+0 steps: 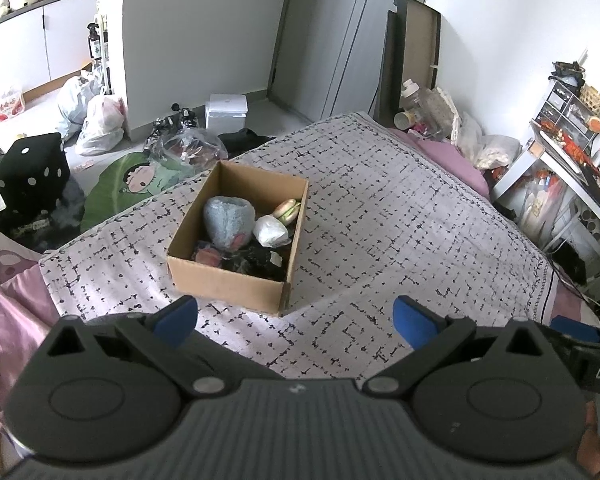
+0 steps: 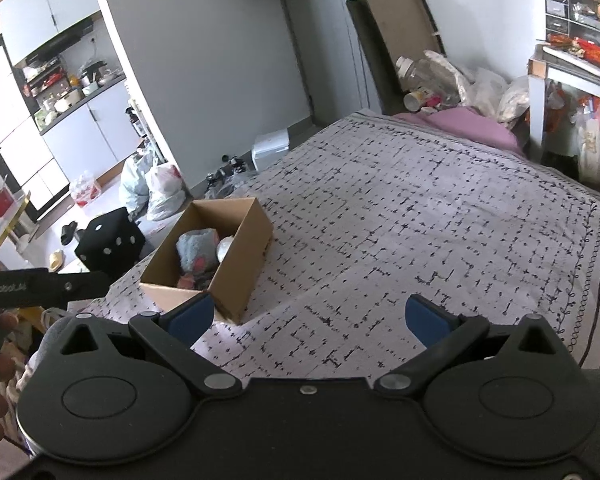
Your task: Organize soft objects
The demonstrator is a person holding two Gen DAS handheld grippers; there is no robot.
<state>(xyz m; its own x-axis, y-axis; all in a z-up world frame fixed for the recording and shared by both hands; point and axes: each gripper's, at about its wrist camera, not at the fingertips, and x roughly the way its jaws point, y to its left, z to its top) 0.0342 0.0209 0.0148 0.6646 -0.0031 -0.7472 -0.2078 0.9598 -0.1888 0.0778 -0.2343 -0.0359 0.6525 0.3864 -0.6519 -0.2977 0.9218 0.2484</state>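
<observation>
A bed [image 1: 380, 208] carries everything — it is spread with a pale cover printed in a broken black grid, edged by a dark vine border, over a pink sheet that shows at the corners. Directly on the cover sits one open brown cardboard box [image 1: 228, 284], near the bed's left edge — soft items fill it.

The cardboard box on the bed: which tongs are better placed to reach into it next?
Probably the left tongs. They are open, and the box lies almost straight ahead. For the right tongs, also open, the box sits off to the left.
</observation>
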